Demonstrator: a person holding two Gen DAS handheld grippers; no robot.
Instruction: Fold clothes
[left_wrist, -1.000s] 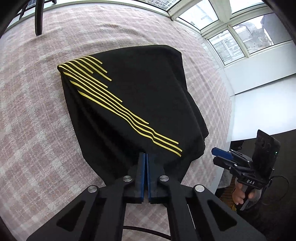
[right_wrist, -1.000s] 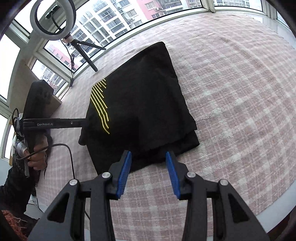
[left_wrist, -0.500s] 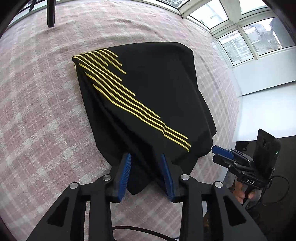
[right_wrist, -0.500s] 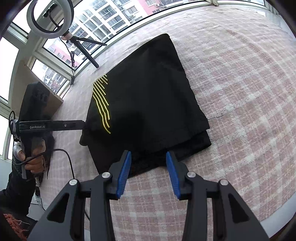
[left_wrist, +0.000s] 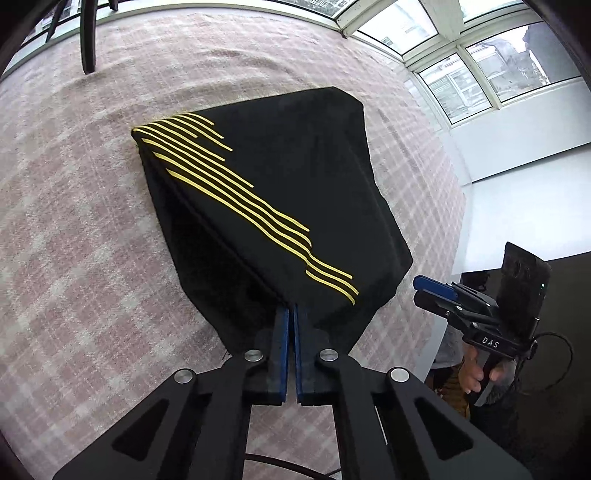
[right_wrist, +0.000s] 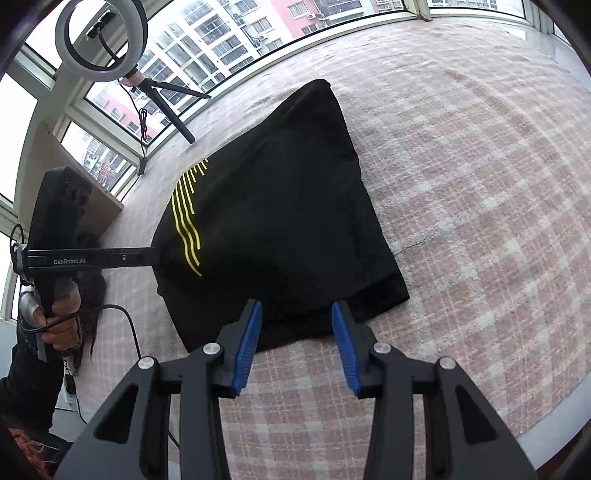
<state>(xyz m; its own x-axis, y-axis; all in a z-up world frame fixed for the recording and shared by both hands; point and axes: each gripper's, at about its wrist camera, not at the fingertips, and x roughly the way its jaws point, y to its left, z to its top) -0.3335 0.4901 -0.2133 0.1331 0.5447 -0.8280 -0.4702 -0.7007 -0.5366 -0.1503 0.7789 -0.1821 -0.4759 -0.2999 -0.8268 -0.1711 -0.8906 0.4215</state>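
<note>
My left hand-held gripper, spread half a second ago, now pinches the shirt hem at the bench near edge; right hand-held gripper stays spread, unloaded. Next fold is ready.

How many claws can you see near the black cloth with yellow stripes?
2. The left claw is shut on the near corner of the black garment. The right claw hangs open at the garment's other near edge, gripping nothing. None seems hidden.
</note>
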